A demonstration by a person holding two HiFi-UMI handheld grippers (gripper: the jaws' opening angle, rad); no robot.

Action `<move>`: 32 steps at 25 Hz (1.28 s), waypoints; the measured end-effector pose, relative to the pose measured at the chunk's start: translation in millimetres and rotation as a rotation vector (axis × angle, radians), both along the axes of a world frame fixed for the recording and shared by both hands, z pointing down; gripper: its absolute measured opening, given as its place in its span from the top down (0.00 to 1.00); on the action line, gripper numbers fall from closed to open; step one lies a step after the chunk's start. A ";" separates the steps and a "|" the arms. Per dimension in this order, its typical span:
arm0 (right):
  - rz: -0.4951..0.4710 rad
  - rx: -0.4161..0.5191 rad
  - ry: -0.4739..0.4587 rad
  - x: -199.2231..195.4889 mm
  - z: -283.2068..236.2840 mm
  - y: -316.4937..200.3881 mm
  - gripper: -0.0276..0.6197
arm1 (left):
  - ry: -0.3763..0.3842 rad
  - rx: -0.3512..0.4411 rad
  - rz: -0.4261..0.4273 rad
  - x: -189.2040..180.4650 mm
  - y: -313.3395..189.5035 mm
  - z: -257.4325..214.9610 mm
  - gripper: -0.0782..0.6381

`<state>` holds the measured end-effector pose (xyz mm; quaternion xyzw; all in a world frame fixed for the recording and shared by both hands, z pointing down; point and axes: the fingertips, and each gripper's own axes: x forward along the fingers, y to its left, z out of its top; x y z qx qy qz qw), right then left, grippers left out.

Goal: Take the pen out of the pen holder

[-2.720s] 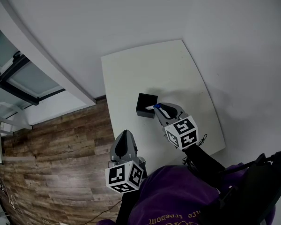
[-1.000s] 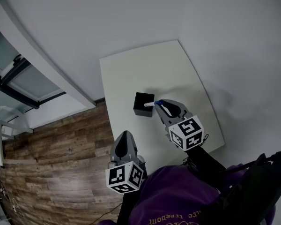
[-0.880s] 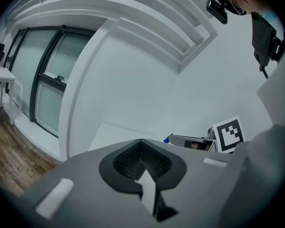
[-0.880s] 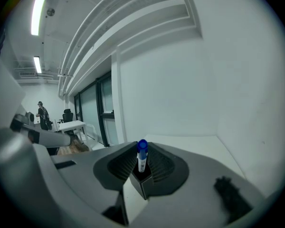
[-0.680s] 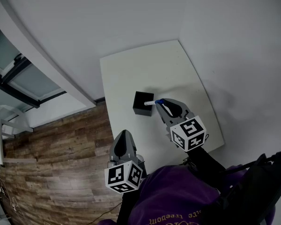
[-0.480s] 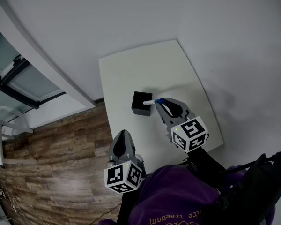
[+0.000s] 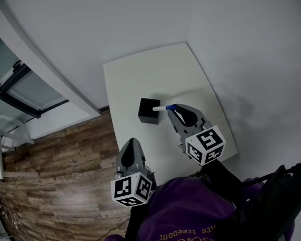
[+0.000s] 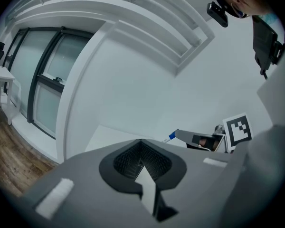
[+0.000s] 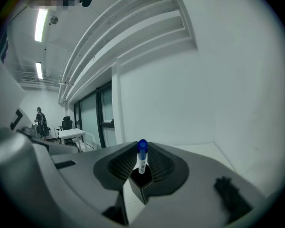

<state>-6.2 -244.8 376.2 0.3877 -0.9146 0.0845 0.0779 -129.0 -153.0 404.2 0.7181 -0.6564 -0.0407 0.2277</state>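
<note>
The black square pen holder [image 7: 148,110] stands near the middle of the white table [image 7: 140,77]. A white pen with a blue cap [image 7: 165,108] juts from its right edge. My right gripper [image 7: 172,110] is shut on that pen near the cap. In the right gripper view the pen [image 9: 142,156] stands between the ribbed pads, its lower end at the holder's rim [image 9: 141,185]. My left gripper [image 7: 132,143] hangs shut and empty over the table's near left edge, apart from the holder. From the left gripper view [image 8: 141,156] the blue cap [image 8: 171,137] shows.
Wooden floor [image 7: 60,159] lies left of the table, with a glass wall and dark frame [image 7: 20,82] beyond. White walls close the far and right sides. A person's purple sleeve [image 7: 190,210] fills the bottom. A distant desk and chair [image 9: 69,134] show in the right gripper view.
The right gripper has drawn back to the right with the pen, so the blue cap now stands farther from the holder. The left gripper has hardly moved.
</note>
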 end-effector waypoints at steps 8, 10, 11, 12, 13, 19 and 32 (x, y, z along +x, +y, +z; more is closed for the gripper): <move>0.000 0.028 -0.019 5.9 -15.6 4.7 0.84 | 0.000 0.012 0.006 5.4 1.3 -5.6 0.88; -0.001 0.037 -0.022 6.7 -19.6 6.7 0.84 | 0.001 0.015 0.008 5.9 2.4 -6.8 0.88; -0.001 0.041 -0.023 7.1 -21.0 7.4 0.84 | 0.001 0.017 0.008 6.0 2.7 -6.9 0.88; -0.001 0.045 -0.023 7.4 -22.0 7.7 0.84 | 0.001 0.018 0.009 6.2 2.7 -6.8 0.88; -0.003 0.047 -0.023 7.8 -22.6 7.8 0.84 | 0.001 0.019 0.010 6.6 2.5 -6.5 0.88; -0.004 0.049 -0.021 8.5 -23.2 8.2 0.84 | 0.000 0.024 0.017 8.5 1.8 -7.3 0.88; -0.010 0.048 -0.020 8.1 -22.9 9.2 0.84 | 0.004 0.027 0.013 9.6 3.1 -8.0 0.88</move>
